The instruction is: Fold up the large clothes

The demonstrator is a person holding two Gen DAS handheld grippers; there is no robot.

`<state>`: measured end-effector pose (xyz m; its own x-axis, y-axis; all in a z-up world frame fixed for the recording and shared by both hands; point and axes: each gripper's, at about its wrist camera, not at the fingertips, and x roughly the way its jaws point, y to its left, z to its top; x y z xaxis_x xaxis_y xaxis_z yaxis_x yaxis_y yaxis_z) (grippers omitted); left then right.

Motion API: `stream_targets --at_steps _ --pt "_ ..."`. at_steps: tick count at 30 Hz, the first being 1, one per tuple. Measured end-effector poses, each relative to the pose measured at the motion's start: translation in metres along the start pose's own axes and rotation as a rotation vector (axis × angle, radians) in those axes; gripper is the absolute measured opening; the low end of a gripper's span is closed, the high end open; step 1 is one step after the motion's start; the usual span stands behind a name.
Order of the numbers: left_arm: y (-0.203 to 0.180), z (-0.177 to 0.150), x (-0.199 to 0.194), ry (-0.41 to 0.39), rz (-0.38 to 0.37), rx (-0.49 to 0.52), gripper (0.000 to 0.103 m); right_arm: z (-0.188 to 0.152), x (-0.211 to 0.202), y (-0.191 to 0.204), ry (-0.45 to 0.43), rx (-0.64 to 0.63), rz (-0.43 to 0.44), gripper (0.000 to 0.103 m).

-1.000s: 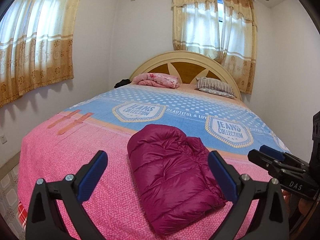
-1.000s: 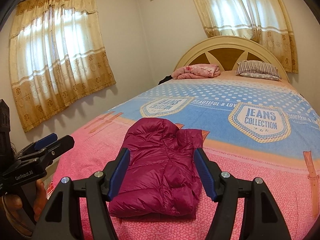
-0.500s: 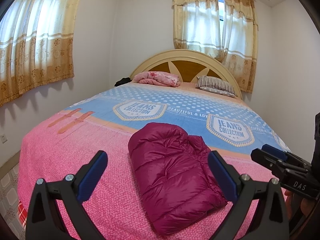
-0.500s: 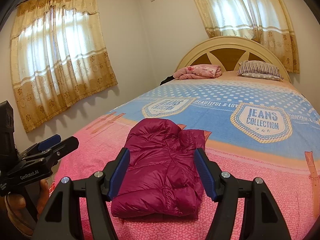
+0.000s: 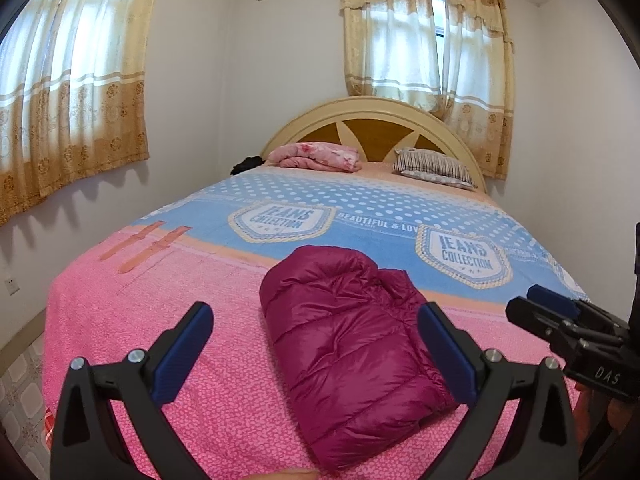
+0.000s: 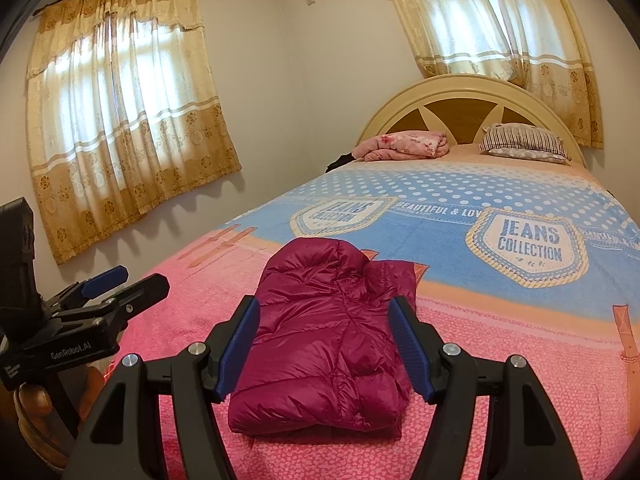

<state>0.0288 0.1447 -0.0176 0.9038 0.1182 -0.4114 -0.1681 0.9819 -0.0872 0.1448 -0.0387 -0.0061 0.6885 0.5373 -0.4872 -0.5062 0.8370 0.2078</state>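
Left wrist view looks down the bed [image 5: 224, 392], where a magenta puffer jacket [image 5: 352, 356] lies folded into a thick bundle on the pink end of the bedspread, its far edge close to the blue band printed with "JEANS COLLECTION". From where I stand the left hand-held gripper [image 5: 316, 356] hangs short of the bundle with its blue-padded jaws spread wide and nothing between the pads; the jacket only shows through the gap, beyond them. At the right edge of that view the right hand-held gripper [image 5: 560, 320] pokes in from the side, well apart from the cloth. Seen from the right wrist, the right hand-held gripper [image 6: 326, 348] is also parted, a little narrower than the other, and grips nothing; the jacket [image 6: 332, 344] rests flat on the bed [image 6: 520, 380] past its fingertips. The left hand-held gripper [image 6: 120, 284] appears at that picture's left border with a hand [image 6: 28, 404] beneath it. Up at the arched headboard [image 5: 380, 128] sit a folded pink blanket [image 5: 316, 156] and a striped pillow [image 5: 434, 164]. Yellow curtains [image 6: 124, 116] cover both windows.
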Motion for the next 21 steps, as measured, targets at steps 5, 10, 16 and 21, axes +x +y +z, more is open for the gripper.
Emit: stream_targets --at_steps 5,10,16,21 --pt "0.001 0.0009 -0.0007 -0.007 0.002 0.002 0.103 -0.001 -0.0021 0.001 -0.004 -0.006 0.011 0.067" --pt "0.0019 0.0006 0.0013 0.004 0.002 -0.002 0.103 -0.0033 -0.0019 0.0016 0.0 -0.009 0.019 0.067" --pt "0.006 -0.0001 0.0054 0.013 0.003 -0.004 0.103 -0.0042 -0.0012 0.0019 0.001 -0.008 0.025 0.067" --pt "0.004 -0.0013 0.0024 -0.023 0.001 0.023 0.103 -0.0056 0.0006 0.0039 0.015 -0.016 0.021 0.067"
